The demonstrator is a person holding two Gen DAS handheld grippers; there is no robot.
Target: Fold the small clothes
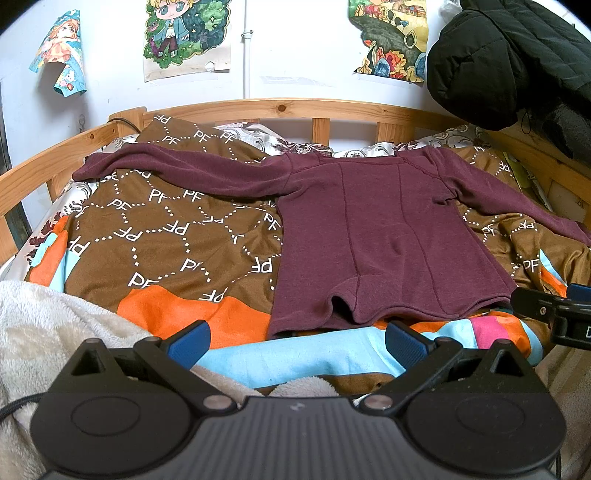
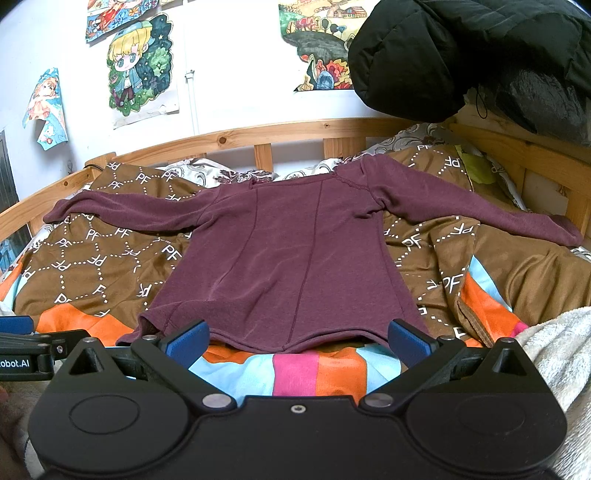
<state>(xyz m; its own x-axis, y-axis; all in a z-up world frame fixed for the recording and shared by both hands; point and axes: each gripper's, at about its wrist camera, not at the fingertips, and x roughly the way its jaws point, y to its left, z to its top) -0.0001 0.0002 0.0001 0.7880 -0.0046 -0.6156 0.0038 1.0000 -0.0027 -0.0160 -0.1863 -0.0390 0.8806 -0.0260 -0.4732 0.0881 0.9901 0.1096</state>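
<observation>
A maroon long-sleeved top (image 1: 376, 236) lies flat on the patterned bedspread (image 1: 166, 240), both sleeves spread out sideways, hem toward me. It also shows in the right wrist view (image 2: 291, 251). My left gripper (image 1: 297, 345) is open and empty, just short of the hem's left part. My right gripper (image 2: 299, 341) is open and empty, right at the hem's middle, its blue fingertips (image 2: 408, 341) at the hem edge. The right gripper also shows at the right edge of the left wrist view (image 1: 554, 314).
A wooden bed rail (image 1: 280, 109) runs behind the bed. A black puffer jacket (image 1: 509, 55) hangs at the upper right. A cream fleece blanket (image 1: 48, 332) lies near left, and near right in the right wrist view (image 2: 554, 354). Posters (image 1: 184, 33) hang on the wall.
</observation>
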